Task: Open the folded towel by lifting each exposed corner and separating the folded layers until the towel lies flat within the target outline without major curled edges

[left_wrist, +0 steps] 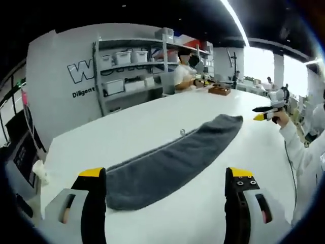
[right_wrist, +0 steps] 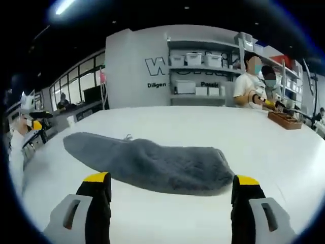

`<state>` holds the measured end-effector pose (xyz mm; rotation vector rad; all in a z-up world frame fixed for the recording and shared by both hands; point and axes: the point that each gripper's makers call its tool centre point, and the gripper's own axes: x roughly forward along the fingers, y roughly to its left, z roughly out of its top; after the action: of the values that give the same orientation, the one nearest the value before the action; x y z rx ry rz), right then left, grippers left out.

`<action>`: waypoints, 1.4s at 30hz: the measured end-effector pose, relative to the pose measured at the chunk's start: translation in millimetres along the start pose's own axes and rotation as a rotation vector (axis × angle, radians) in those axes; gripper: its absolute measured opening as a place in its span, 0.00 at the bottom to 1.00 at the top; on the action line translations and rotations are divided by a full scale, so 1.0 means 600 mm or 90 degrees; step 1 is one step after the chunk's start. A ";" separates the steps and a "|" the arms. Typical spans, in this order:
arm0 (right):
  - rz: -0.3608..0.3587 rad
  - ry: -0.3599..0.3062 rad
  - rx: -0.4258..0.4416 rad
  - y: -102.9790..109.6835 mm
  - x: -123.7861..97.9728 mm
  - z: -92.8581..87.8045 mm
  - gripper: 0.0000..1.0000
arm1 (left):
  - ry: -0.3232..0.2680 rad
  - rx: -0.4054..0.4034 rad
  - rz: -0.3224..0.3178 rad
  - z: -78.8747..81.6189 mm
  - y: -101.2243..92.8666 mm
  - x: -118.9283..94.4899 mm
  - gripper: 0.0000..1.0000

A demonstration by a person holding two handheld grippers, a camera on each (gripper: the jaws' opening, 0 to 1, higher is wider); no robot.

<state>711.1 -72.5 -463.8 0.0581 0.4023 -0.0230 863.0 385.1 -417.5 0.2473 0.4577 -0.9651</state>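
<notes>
Looking along my left gripper (left_wrist: 165, 190), I had the jaws spread wide with nothing between them, poised just short of the near end of the gray towel (left_wrist: 175, 157). That end lay on the white tabletop (left_wrist: 152, 122) between the two yellow-tipped jaws, which I judged a sensible place to start: the folded edge faced me there, ready to be pinched and peeled back.

My right gripper (right_wrist: 170, 195) stood the same way, jaws wide and empty, framing the other end of the towel (right_wrist: 147, 162) from the opposite side. In the left gripper view I could see that gripper (left_wrist: 266, 113) held in a hand beyond the towel's far end, off the cloth.

The towel itself was a long narrow strip, folded over on itself, running between my two grippers. A small loop or tag (left_wrist: 182, 132) showed at one long edge. I could make out no target outline on the tabletop, so I could not say how the strip sat against it. I judged the unfolding barely begun, each gripper set at an end so the layers could be parted from both sides.

Farther off stood shelves (left_wrist: 134, 68) with bins, a wooden tray (right_wrist: 286, 120), and people working near it.
</notes>
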 end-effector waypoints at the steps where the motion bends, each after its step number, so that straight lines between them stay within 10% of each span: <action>1: 0.002 -0.001 0.002 0.000 0.000 -0.001 1.00 | -0.005 0.004 -0.017 -0.007 0.018 0.024 0.94; 6: -0.001 -0.001 0.005 -0.007 0.000 -0.009 1.00 | -0.014 -0.020 -0.064 -0.028 0.068 0.082 0.92; 22: 0.011 0.014 -0.009 0.004 0.021 -0.021 1.00 | 0.089 -0.078 -0.035 -0.117 0.260 0.162 0.74; 36: 0.007 0.022 -0.011 -0.002 0.030 -0.026 0.99 | 0.148 -0.101 -0.070 -0.155 0.292 0.183 0.38; 42: 0.019 0.026 -0.010 0.008 0.033 -0.027 0.99 | 0.111 -0.115 -0.099 -0.135 0.293 0.186 0.26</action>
<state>723.3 -67.2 -486.3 0.0482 0.4416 0.0102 1042.5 432.7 -541.9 0.1344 0.7285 -1.0512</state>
